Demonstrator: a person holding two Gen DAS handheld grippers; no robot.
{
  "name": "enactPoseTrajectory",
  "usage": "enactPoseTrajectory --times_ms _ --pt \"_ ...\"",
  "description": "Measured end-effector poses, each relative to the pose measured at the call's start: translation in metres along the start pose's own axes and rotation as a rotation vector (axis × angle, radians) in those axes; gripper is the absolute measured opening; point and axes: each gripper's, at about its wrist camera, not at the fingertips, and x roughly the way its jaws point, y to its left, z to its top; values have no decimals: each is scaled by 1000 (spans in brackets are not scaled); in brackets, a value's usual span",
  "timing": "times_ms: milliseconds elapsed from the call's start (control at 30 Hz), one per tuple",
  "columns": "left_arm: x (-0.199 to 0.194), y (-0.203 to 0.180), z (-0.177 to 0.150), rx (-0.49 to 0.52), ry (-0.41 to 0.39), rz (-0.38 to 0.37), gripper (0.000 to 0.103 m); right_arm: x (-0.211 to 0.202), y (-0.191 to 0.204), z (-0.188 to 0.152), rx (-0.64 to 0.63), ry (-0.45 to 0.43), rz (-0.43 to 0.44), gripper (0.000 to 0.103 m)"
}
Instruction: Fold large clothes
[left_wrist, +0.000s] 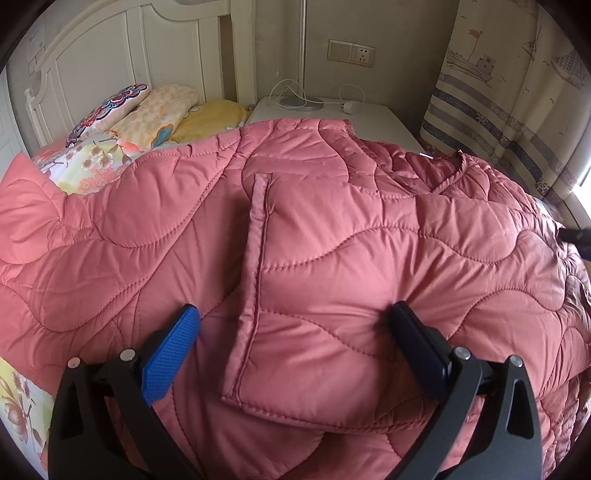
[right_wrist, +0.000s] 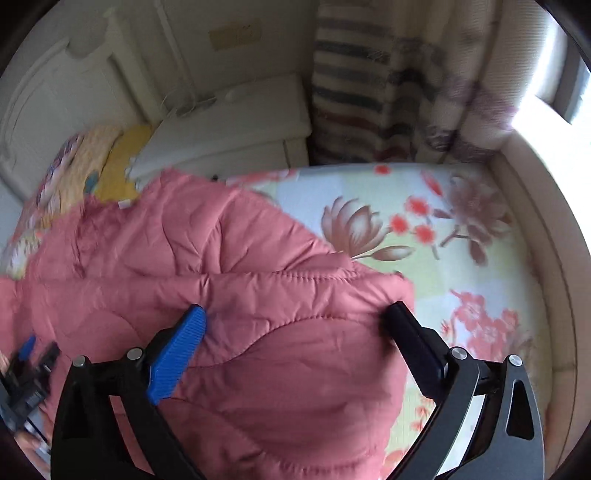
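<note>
A large pink quilted jacket (left_wrist: 332, 240) lies spread over the bed and fills most of the left wrist view. Its front placket strip (left_wrist: 255, 266) runs down the middle. My left gripper (left_wrist: 295, 317) is open, its fingers wide apart and resting on the padded fabric on either side of the placket. In the right wrist view the same jacket (right_wrist: 184, 295) has a folded corner lying on the floral sheet. My right gripper (right_wrist: 295, 317) is open, its fingers straddling that corner's edge. The left gripper also shows, blurred, in the right wrist view (right_wrist: 29, 373).
The bed has a floral sheet (right_wrist: 443, 229) and several pillows (left_wrist: 147, 110) by the white headboard (left_wrist: 110, 48). A white nightstand (left_wrist: 332, 114) with cables and a lamp base stands at the bed's head. A striped curtain (left_wrist: 517, 92) hangs at the right, by a bright window.
</note>
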Motion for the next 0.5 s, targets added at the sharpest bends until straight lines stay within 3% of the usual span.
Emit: enactPoseTrajectory --times_ms 133,233,333,433,500 --pt "0 0 0 0 0 0 101 -49 35 -45 -90 -127 87 96" --pt "0 1 0 -1 0 0 101 -50 59 -85 -181 -141 1 97" --pt "0 1 0 -2 -1 -3 101 -12 63 -113 -233 -37 -103 98" --pt "-1 2 0 -4 -1 -7 101 -22 65 -114 -209 -49 -130 98" --pt "-2 3 0 -8 -3 -17 101 -45 67 -116 -175 -120 -119 98"
